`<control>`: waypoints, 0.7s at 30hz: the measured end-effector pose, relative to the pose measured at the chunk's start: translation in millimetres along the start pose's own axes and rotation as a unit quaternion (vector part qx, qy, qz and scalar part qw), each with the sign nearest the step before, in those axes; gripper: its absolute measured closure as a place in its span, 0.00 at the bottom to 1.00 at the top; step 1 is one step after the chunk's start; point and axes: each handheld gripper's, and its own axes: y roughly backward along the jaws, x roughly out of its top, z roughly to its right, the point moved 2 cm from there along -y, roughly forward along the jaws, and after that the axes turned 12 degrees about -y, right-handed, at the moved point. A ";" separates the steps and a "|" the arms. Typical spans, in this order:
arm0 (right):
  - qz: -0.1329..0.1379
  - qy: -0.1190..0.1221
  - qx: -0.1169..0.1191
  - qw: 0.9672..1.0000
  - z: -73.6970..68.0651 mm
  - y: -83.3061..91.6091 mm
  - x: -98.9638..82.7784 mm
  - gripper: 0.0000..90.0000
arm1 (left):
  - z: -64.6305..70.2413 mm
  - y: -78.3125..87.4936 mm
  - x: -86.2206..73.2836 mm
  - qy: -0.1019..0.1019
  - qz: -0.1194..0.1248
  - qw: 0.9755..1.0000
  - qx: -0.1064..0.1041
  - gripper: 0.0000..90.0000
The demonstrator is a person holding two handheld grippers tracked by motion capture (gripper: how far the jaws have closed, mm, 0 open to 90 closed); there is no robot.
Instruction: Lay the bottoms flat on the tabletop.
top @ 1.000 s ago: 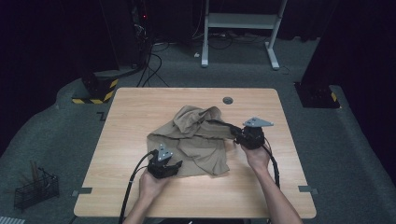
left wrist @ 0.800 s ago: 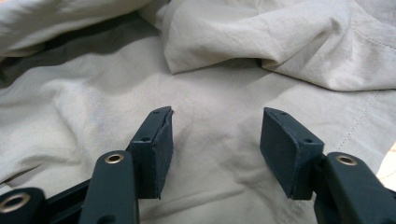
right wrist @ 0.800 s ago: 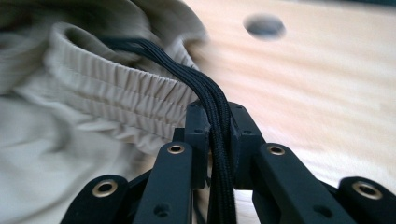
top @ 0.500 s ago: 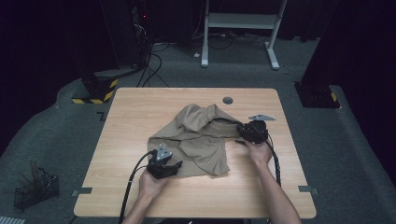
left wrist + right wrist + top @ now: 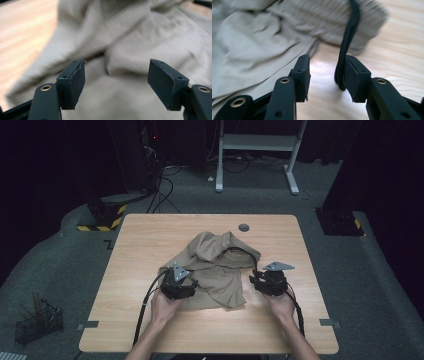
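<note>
At the table's [image 5: 150, 245] middle lay the crumpled cloth [image 5: 215, 265]. The left gripper [image 5: 186, 287] stood spread over its near edge, jaws just widened, nothing between them; the right gripper [image 5: 256, 281], also spread and empty, sat beside its right edge. Seemingly between grasps in folding; next, each needs a fresh hem to pinch.

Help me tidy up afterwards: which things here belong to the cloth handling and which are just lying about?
In the job:
- tan garment, crumpled mid-table
- left gripper, jaws open over the cloth
- right gripper, jaws open beside the cloth's edge

Lying about:
- wire basket on the floor
- white desk frame behind
- floor cables
</note>
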 end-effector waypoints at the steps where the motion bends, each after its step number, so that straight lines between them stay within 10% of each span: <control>1: -0.005 0.008 0.005 1.000 -4.6 -1.0 -1.8 0.65 | -2.9 -1.2 3.5 0.000 -0.001 1.000 0.004 0.33; 10: -0.008 0.033 0.047 0.998 -34.6 -17.8 -6.1 0.59 | -21.6 -36.0 26.2 -0.003 -0.036 0.999 0.000 0.36; 21: -0.037 0.086 0.044 0.995 -69.7 -63.8 -7.3 0.57 | -30.1 -46.9 39.6 0.002 -0.033 0.999 -0.042 0.98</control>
